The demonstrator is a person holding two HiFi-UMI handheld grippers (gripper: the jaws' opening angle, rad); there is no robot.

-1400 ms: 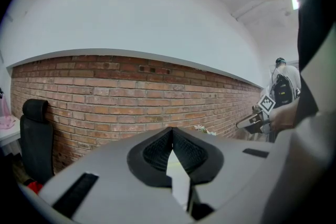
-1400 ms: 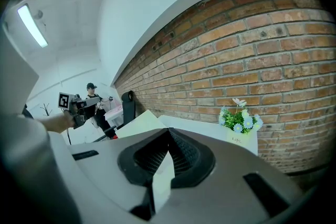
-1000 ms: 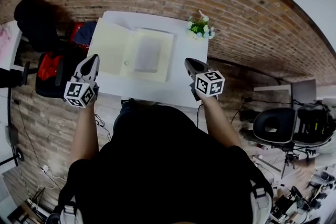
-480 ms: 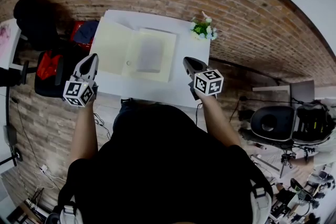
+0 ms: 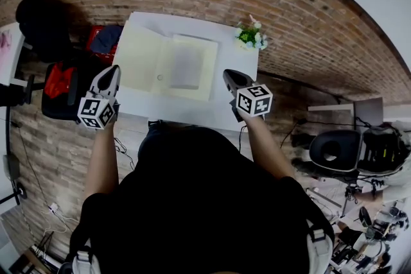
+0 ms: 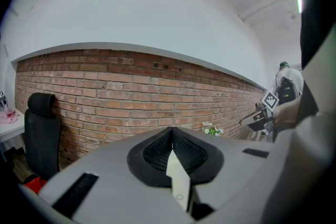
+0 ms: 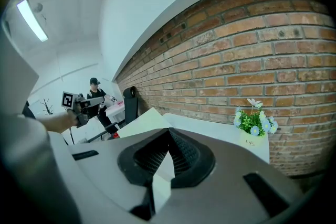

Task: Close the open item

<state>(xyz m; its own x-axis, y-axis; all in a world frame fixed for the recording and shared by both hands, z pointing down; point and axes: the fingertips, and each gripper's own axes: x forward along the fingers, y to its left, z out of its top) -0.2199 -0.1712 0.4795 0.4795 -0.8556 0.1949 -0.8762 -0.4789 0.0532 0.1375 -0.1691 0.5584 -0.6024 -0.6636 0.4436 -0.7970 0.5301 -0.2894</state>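
Observation:
An open cream folder [image 5: 168, 64] lies on the white table [image 5: 221, 106], its left flap [image 5: 138, 54] raised a little and a pale sheet in its right half. Both grippers hover at the table's near edge, short of the folder. My left gripper [image 5: 114, 71] is near the table's left corner, jaws shut and empty [image 6: 172, 131]. My right gripper [image 5: 230, 76] is off the folder's right side, jaws also shut with nothing between them [image 7: 169, 131]. The folder's raised flap [image 7: 144, 120] shows beyond the right jaws.
A small pot of flowers [image 5: 249, 35] stands at the table's back right corner. A black office chair [image 5: 42, 22] and a red bag [image 5: 61, 80] are to the left of the table. Another black chair [image 5: 334, 151] is at the right. A brick wall lies behind.

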